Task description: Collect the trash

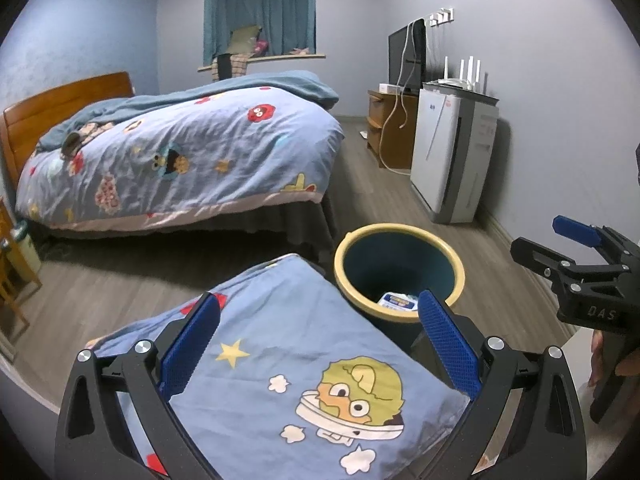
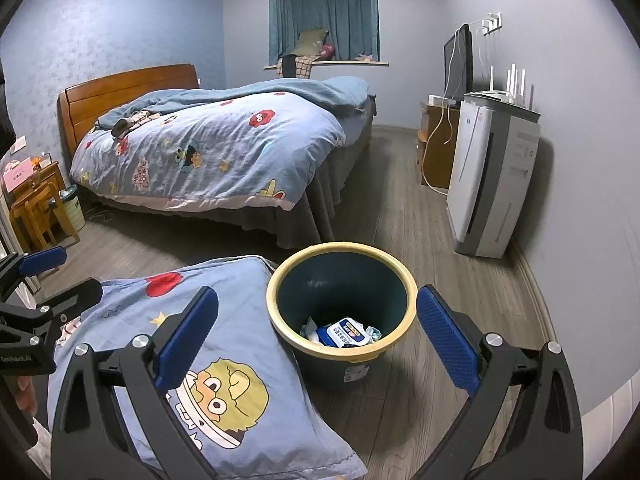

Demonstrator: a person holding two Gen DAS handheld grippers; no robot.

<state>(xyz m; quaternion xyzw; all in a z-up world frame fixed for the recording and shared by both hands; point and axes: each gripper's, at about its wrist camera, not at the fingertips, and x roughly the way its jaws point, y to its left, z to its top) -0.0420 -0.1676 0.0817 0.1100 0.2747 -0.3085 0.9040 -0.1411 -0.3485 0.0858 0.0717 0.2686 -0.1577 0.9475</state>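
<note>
A: Trash bin (image 2: 342,308) on the wood floor (image 2: 460,312), just beside a cartoon-print pillow (image 2: 224,364). Dark inside, yellow rim.

B: Contents?

A: Wet-wipe pack (image 2: 347,332) lying at the bottom, with crumpled paper (image 2: 310,328) touching it.

B: Left gripper (image 1: 318,344)?

A: Held above the pillow, jaws spread wide, gripping nothing. Blue pads (image 1: 448,344) bare.

B: Right gripper (image 2: 318,344)?

A: Hanging over the bin's near rim, jaws likewise wide apart and empty.

B: Farther back?

A: Bed (image 2: 208,152) under a blue patterned quilt, white air purifier (image 2: 492,176) against the wall, well apart from the bin.
</note>
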